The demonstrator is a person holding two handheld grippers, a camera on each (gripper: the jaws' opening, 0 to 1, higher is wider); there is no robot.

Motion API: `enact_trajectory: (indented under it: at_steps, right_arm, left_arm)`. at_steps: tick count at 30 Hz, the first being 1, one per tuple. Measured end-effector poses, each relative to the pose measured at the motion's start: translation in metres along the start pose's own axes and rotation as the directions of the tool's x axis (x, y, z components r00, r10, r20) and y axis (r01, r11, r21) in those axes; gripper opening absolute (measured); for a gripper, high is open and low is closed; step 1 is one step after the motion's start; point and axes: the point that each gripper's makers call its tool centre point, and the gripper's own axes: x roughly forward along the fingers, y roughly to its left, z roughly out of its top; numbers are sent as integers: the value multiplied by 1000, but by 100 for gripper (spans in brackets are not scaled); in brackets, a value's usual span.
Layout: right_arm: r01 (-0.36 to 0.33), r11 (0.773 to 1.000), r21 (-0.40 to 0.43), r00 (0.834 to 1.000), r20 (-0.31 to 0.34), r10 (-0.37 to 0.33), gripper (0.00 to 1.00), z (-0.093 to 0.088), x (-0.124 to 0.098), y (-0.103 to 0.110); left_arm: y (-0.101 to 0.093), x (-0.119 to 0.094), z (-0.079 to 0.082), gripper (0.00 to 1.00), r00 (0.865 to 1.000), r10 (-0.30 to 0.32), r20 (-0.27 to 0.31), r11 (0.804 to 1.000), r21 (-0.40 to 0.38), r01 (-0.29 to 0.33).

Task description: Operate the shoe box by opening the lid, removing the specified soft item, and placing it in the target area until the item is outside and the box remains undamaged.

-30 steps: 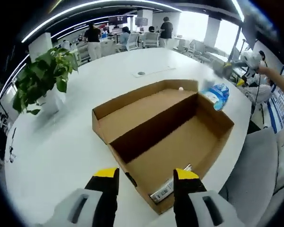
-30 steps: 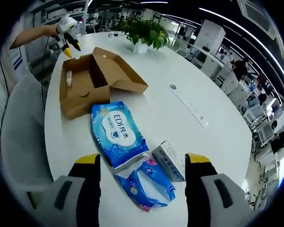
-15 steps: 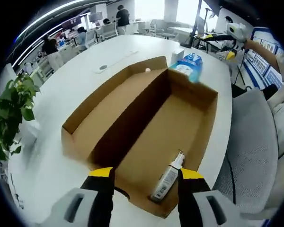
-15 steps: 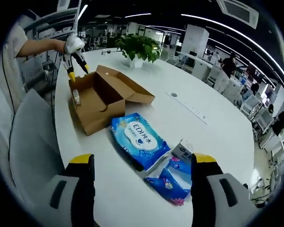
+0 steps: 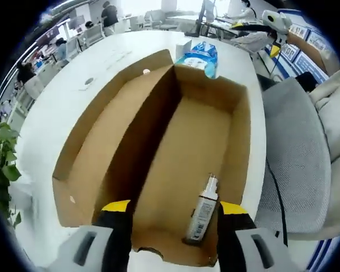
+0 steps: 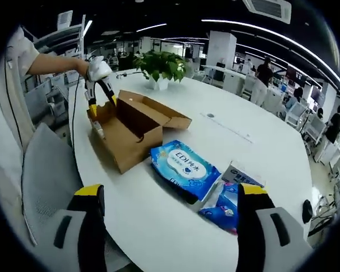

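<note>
Left gripper (image 5: 173,207), jaws apart, hovers above the small white spray bottle (image 5: 202,211) in the open brown cardboard shoe box (image 5: 158,102); straddle it squarely, avoiding the wall. Right gripper (image 6: 169,192) waits, jaws apart.

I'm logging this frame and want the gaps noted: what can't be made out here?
- Small bottle in the shoe box: label print too small to read in the left gripper view.
- Blue patterned pack: partly hidden behind the right gripper jaw, right gripper view.
- Small carton: text too small.
- Left gripper over the box: the near wall hides what lies under it.
</note>
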Motion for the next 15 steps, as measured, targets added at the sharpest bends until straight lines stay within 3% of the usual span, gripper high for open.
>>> enact_trajectory:
  at_steps: [3,10,15]
  right_arm:
    - [4,1000,22,1000,5,-4,96,-4,-1,6]
    - [-5,999,45,1000,-19,6,96,-15,-2,20]
    - [9,997,73,1000,-14,-9,96,-15,-2,21]
  left_arm:
    - [-5,7,-5,63,998,-38,-40,999,30,39]
    - [-4,20,-17,63,990,-64,-124,994,85,75]
    - [-8,28,-24,64,977,-90,-194,981,153,121]
